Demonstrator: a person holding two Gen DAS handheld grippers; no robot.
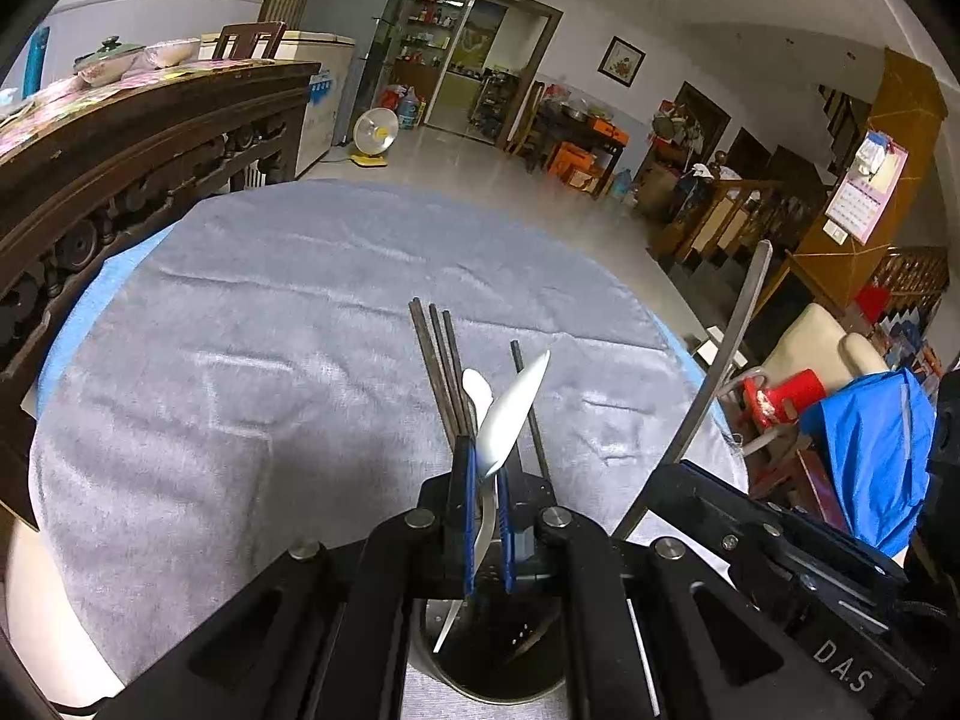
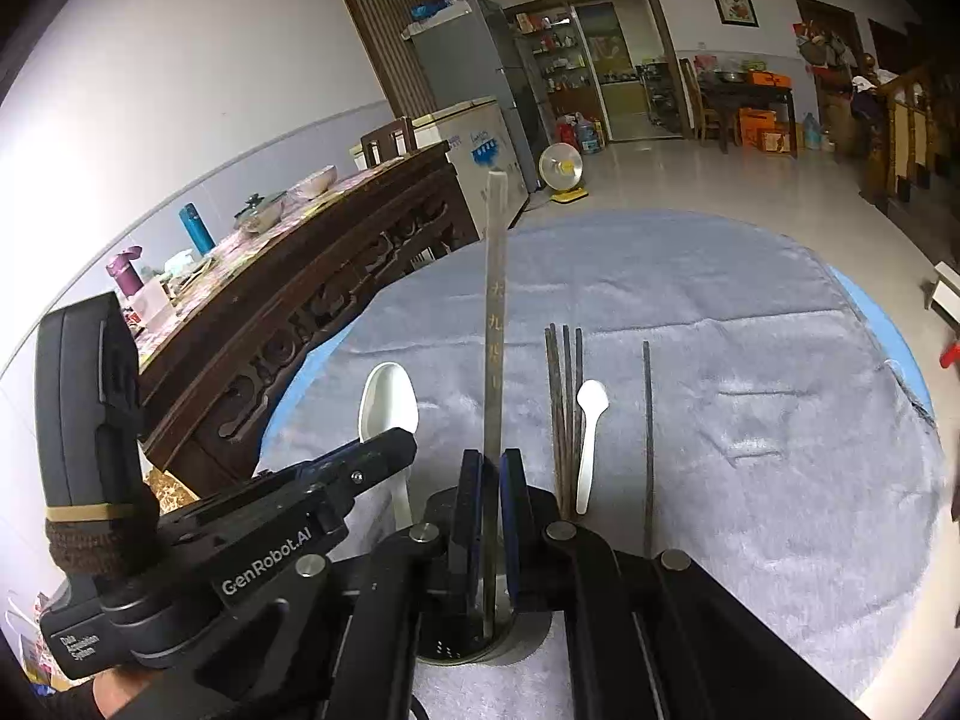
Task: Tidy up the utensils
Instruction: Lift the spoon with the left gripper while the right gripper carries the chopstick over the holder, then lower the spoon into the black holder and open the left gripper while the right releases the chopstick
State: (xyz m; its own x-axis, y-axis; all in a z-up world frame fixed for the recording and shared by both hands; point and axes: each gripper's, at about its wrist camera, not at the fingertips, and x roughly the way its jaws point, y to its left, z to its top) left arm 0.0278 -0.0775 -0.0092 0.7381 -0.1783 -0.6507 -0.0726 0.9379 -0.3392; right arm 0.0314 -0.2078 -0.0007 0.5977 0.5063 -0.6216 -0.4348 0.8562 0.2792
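With the left tool (image 1: 487, 474) clamped on the white spoon (image 1: 513, 414) and the right tool (image 2: 491, 480) on the metal strip (image 2: 495, 324), lower both straight into the holder (image 1: 498, 669) at six o'clock.

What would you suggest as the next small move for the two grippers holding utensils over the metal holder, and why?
Probably lower both a little further, then open the jaws. The left gripper clamps the white spoon, whose handle already dips into the metal holder. The right gripper clamps the long metal strip, whose lower end is also inside the holder.
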